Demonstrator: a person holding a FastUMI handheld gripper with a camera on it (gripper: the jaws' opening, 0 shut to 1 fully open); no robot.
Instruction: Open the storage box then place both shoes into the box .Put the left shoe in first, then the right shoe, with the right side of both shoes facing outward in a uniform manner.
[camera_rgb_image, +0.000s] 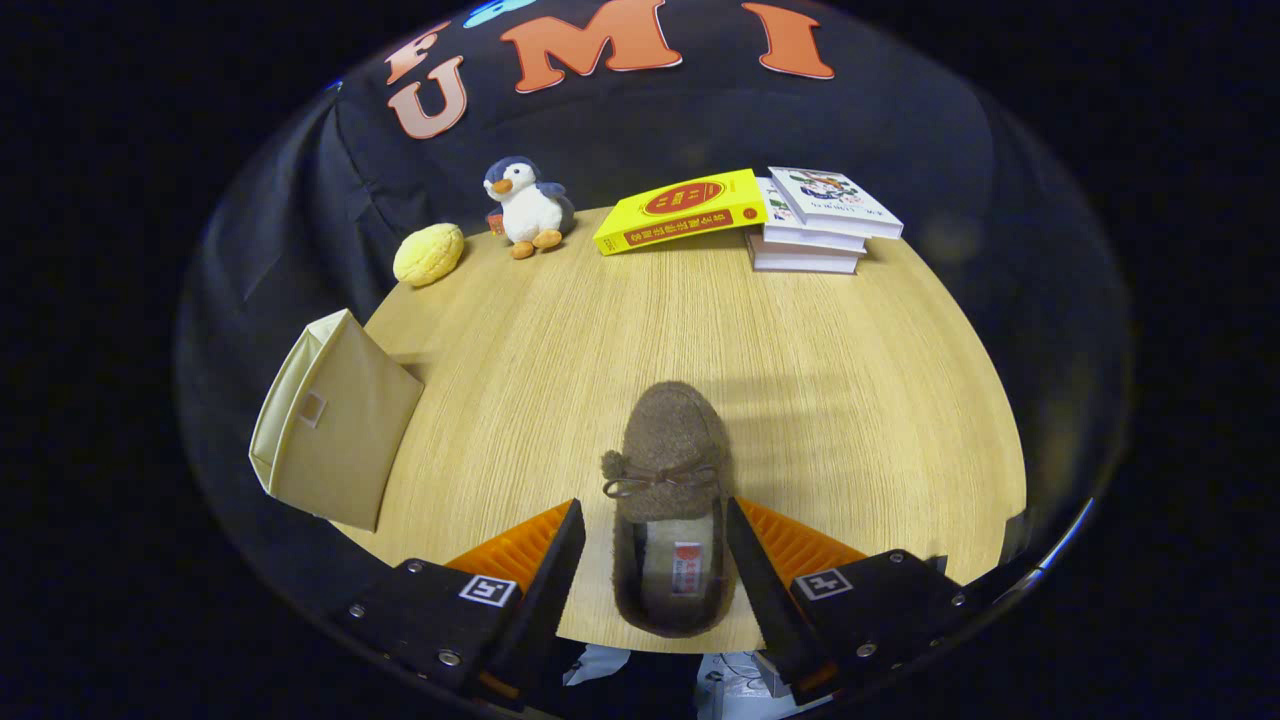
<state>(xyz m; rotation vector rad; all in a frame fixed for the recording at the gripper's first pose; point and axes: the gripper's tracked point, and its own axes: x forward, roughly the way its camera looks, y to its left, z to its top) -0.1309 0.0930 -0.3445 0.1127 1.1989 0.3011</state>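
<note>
Straddling the brown shoe (668, 505) on the table (560, 340), the gripper (655, 545) has its fingers at the heel sides; can't tell if they're actually squeezing. Soft fuzzy sides could slip. Storage box (335, 420) sits off left.

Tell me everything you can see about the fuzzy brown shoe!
The brown shoe is a slipper-like moccasin of fuzzy, woolly-looking fabric, with a thin dark bow and a small pompom across the top. Its lining looks pale, with a small red-and-white label on the insole. It sits upright on the wooden table, toe pointing away toward the books, heel nearest the tool. The heel half lies between the tool's two fingers, which flank its sides closely; whether they press on it is unclear.
</note>
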